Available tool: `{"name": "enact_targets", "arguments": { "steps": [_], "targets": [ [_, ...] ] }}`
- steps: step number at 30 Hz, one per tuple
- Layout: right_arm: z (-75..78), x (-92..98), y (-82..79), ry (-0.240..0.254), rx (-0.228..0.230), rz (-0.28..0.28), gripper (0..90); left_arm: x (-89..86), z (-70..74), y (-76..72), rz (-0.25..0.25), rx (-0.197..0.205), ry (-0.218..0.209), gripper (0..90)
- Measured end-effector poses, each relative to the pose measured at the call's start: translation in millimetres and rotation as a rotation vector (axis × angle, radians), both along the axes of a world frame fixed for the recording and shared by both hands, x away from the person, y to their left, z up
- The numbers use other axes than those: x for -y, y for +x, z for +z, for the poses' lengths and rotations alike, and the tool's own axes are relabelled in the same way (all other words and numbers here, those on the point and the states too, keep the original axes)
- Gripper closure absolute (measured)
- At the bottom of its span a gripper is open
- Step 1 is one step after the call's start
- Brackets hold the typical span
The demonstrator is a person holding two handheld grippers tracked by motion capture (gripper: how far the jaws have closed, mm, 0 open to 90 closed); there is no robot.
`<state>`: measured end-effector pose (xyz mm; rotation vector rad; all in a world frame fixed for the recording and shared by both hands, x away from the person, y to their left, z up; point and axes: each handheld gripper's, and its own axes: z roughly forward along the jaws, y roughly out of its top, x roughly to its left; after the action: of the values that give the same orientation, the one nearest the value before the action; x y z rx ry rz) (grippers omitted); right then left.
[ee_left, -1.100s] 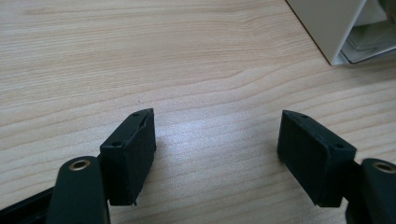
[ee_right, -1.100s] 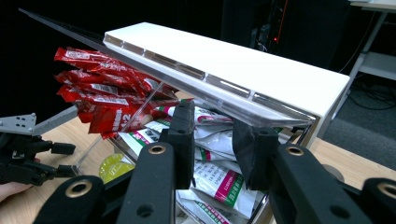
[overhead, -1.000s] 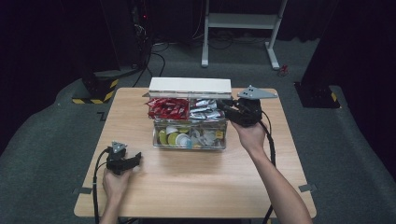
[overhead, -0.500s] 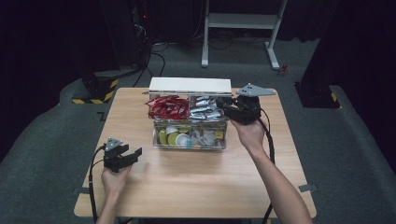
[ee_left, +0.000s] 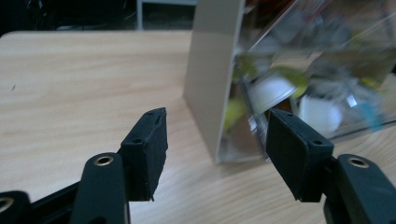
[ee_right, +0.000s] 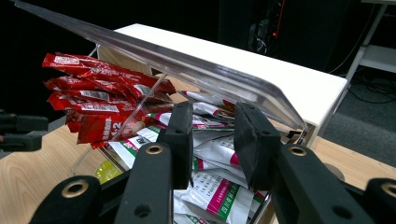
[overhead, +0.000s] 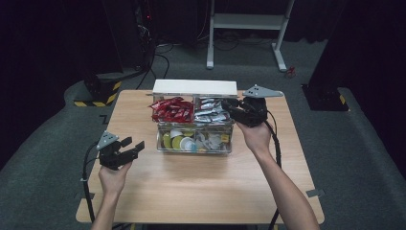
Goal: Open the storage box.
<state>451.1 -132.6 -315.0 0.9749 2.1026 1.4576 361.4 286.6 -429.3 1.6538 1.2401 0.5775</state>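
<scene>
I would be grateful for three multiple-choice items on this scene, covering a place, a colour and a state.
1. Seen from the high view, where in the box are the red packets?
A. front right
B. back left
C. outside it, on the table

2. What colour are the packets beside the red ones?
A. silver
B. blue
C. black

3. How is the box's lid?
A. shut flat
B. raised
C. lying on the floor

Answers:
1 B: the red packets fill the back left compartment of the box.
2 A: the silver packets lie just to their right.
3 B: the clear lid slants up above the packets.
</scene>
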Motion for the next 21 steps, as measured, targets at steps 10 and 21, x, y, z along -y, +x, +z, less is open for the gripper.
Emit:
{"name": "enact_targets", "arguments": {
  "steps": [10, 21],
  "targets": [
    [1.2, -0.4, 1.3, -0.012, -0.003, 0.001, 67.9, 15.1, 43.1, 0.0, -0.061, 0.076, -0.021, 40.3],
    [2.2, -1.2, 1.4, -0.021, 0.001, -0.004, 68.3, 29.0, 75.4, 9.9, -0.111, 0.099, -0.024, 43.1]
  ]
}}
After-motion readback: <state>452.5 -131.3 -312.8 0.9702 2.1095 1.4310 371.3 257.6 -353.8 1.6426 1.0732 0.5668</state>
